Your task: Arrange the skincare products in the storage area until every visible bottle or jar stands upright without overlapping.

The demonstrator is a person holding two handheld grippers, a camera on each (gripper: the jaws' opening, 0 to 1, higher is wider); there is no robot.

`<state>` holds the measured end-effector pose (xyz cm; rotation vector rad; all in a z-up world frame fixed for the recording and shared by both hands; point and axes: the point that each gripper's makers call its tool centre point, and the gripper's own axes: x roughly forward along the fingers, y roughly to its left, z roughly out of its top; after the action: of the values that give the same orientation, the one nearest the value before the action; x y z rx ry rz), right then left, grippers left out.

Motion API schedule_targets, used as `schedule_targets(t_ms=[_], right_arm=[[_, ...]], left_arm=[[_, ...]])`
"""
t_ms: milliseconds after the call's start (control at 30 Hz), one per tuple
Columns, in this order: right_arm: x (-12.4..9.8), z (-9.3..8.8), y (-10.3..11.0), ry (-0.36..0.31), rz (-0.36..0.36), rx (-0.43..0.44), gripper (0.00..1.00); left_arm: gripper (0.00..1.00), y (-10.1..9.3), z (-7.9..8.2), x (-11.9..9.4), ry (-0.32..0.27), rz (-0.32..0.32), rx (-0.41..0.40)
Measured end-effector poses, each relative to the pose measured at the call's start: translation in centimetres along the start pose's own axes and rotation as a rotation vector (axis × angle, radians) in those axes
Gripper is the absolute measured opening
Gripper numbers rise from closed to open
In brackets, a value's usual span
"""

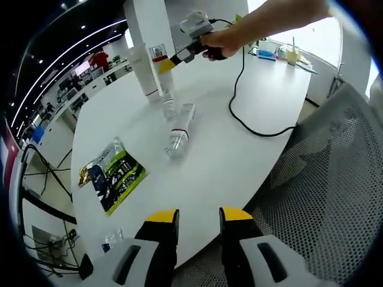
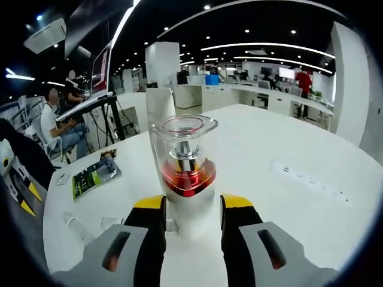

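On the white table (image 1: 227, 149) a clear bottle with a red band (image 1: 158, 55) stands upright beside a tall white tube (image 1: 143, 72). My right gripper (image 1: 169, 61), held by a hand, reaches it from the right. In the right gripper view the same bottle (image 2: 185, 173) sits between the jaws of my right gripper (image 2: 192, 203), which are closed against its base, with the white tube (image 2: 160, 104) behind. A clear bottle (image 1: 181, 128) lies on its side mid-table, and a small clear jar (image 1: 169, 109) is just beyond it. My left gripper (image 1: 198, 216) hovers open at the near edge.
A green and black packet (image 1: 111, 173) lies flat at the left of the table, also seen as the packet (image 2: 96, 173). A black cable (image 1: 239, 113) snakes across the right side. A mesh chair (image 1: 323, 179) stands close on the right. Small items (image 1: 275, 54) sit at the far edge.
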<state>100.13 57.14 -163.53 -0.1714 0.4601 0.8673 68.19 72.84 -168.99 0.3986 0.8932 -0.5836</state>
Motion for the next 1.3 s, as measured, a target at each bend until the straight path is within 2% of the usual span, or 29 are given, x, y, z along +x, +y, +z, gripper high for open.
schedule_targets(t_ms=[367, 833, 967, 1100, 1300], right_arm=[[0.9, 0.1, 0.3, -0.001, -0.016, 0.014, 0.28], [0.8, 0.0, 0.5, -0.014, -0.038, 0.034, 0.30], [0.3, -0.9, 0.5, -0.008, -0.065, 0.049, 0.33], [-0.3, -1.8, 1.2, 0.016, -0.046, 0.026, 0.29], [-0.5, -0.7, 1.0, -0.007, -0.053, 0.024, 0.28]], left_arm=[[0.28, 0.1, 0.0, 0.0, 0.000, 0.004, -0.002], [0.28, 0.1, 0.0, 0.0, -0.001, 0.005, 0.000], [0.28, 0.1, 0.0, 0.0, 0.001, 0.006, 0.001], [0.28, 0.1, 0.0, 0.0, -0.002, 0.007, 0.004], [0.28, 0.1, -0.1, 0.0, 0.003, 0.007, 0.008]])
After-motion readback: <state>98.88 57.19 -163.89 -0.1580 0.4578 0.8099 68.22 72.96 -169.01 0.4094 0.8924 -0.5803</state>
